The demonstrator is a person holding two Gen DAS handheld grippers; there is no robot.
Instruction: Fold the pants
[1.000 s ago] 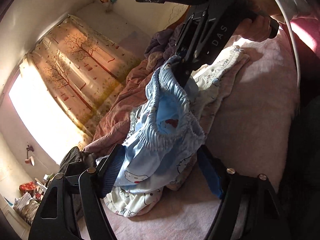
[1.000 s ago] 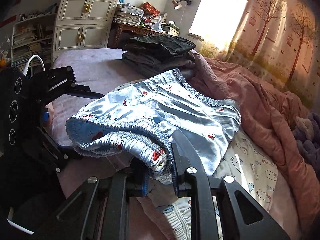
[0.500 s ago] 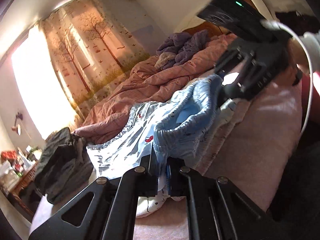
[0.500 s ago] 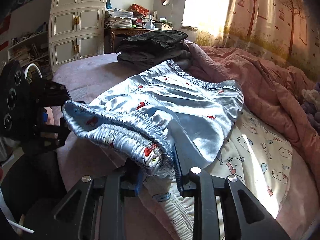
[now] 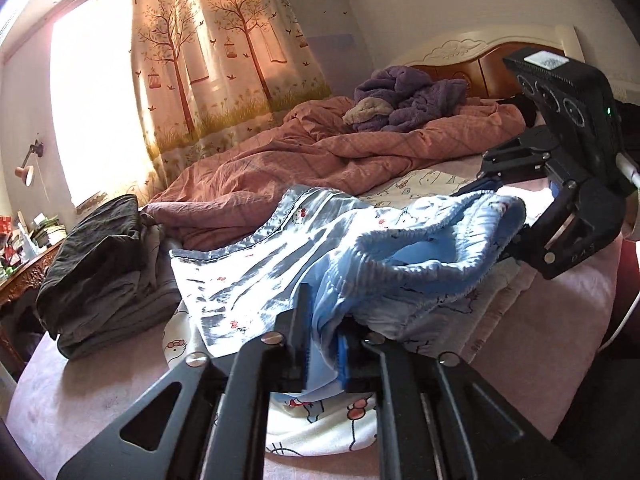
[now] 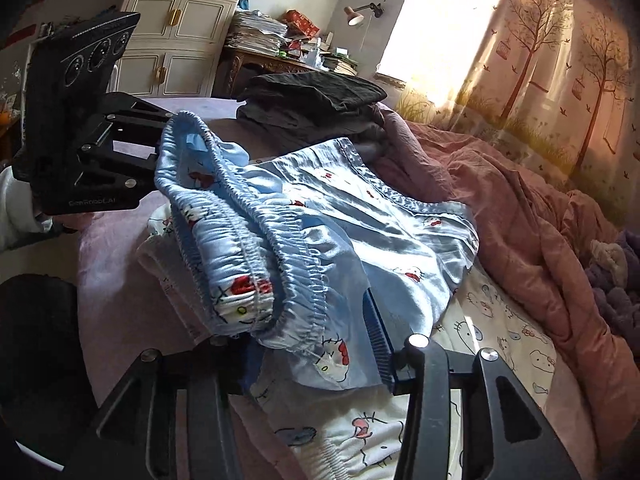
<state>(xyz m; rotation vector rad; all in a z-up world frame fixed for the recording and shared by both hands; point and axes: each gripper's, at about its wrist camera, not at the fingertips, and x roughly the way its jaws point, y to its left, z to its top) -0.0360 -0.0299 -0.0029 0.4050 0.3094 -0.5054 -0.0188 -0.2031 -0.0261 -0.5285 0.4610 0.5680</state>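
Light blue satin pants (image 5: 280, 264) with a cartoon cat print lie on the bed, their elastic waistband lifted toward me. My left gripper (image 5: 322, 344) pinches a bunch of that waistband between its pads, though its jaws are opening slightly. In the right wrist view it (image 6: 164, 136) holds the far end of the waistband up. My right gripper (image 6: 316, 344) has its jaws opening wide. The pants (image 6: 360, 232) drape loosely over and between its fingers without being pressed. In the left wrist view the right gripper (image 5: 504, 216) sits at the other end of the waistband.
A white cartoon-print garment (image 5: 320, 428) lies under the pants on the pink sheet (image 5: 80, 392). A stack of dark folded clothes (image 5: 96, 256) sits beyond, beside a crumpled pink duvet (image 5: 320, 160) and purple blanket (image 5: 412, 100). A cluttered desk (image 6: 280, 48) and white cabinet (image 6: 176, 40) stand behind.
My left gripper went from wide open to closed on the waistband, rolled upright and rose. My right gripper's jaws spread apart and released their pinch on the waistband.
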